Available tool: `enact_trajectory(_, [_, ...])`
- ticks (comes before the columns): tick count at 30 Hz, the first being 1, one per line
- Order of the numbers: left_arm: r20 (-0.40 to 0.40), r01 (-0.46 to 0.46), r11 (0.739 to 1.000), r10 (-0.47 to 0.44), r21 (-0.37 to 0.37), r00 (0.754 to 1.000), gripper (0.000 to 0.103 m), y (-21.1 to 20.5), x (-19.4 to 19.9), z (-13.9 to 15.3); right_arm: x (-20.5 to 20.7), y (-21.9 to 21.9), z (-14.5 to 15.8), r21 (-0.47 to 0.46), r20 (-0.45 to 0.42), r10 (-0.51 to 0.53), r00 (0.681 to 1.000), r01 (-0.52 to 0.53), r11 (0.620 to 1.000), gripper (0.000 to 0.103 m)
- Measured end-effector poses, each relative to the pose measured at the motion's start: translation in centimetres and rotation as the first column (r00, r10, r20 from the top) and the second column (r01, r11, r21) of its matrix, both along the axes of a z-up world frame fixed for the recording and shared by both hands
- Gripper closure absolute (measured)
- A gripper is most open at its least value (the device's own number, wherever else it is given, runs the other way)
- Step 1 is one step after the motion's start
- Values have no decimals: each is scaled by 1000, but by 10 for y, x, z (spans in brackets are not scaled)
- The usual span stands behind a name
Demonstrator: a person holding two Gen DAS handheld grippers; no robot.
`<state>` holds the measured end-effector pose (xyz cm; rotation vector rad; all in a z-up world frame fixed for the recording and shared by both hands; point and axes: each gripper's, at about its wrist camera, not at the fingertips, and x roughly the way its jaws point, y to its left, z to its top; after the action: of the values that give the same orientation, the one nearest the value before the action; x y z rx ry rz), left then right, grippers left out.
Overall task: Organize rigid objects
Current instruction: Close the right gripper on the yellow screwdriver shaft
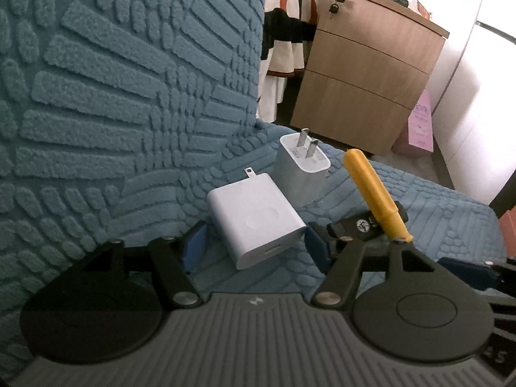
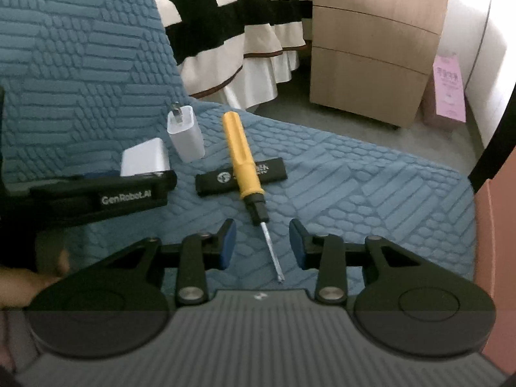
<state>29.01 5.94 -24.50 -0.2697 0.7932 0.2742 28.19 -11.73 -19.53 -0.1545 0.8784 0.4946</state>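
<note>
A flat white charger [image 1: 254, 217] lies on the blue textured seat cover [image 1: 129, 193], its near end between the blue pads of my open left gripper [image 1: 254, 248]. A second white plug adapter [image 1: 301, 169] leans behind it. A yellow-handled screwdriver [image 2: 243, 158] lies across a flat black bar [image 2: 271, 171], its metal shaft [image 2: 272, 251] pointing between the pads of my open right gripper [image 2: 262, 245]. In the right wrist view the flat charger [image 2: 145, 158] and adapter [image 2: 186, 135] sit left, with the left gripper's body [image 2: 96, 193] in front of them.
The blue backrest [image 1: 113, 64] rises close on the left. Beyond the seat edge stand a wooden drawer cabinet [image 2: 371, 54] with keys in its lock, a striped bedspread [image 2: 232, 32] and a pink box [image 2: 448, 87] on the floor.
</note>
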Motion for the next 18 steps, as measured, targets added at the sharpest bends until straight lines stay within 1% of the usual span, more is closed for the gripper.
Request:
enact_trajectory(2, [8,13,1000,-13,7,1000,34,-2,-2,-1,-1,2,-3,-28,18,6,1000,-5,1000,64])
enact_trajectory(6, [24,6,1000,-6,-16,1000,34,0,-2,-1,0,3,-9,-19,-5,-3,1000,3,1000,64])
enact_trajectory(7, [24,2,1000,-2,-21,1000,34,2,-2,-1,-1,4,-9,-25,3,1,1000,-1,1000,66])
enact_trajectory(9, [29,-2,999,3,-36,1000,34,5,-2,0,-2,7,-9,-37,13,9,1000,-8,999,77])
enact_trajectory(11, [33,-6,999,8,-36,999,35,7,-1,0,-4,7,-9,-34,11,20,1000,-19,999,84])
enact_trajectory(12, [38,-8,999,9,-36,999,35,7,-1,-1,-4,7,-8,-45,10,25,1000,-24,999,90])
enact_trajectory(15, [45,-1,1000,2,-23,999,35,5,-3,-1,-6,7,-3,-91,15,30,999,-28,995,94])
enact_trajectory(18, [42,-3,998,6,-57,999,36,10,-7,0,-12,7,5,-108,55,62,997,-56,993,96])
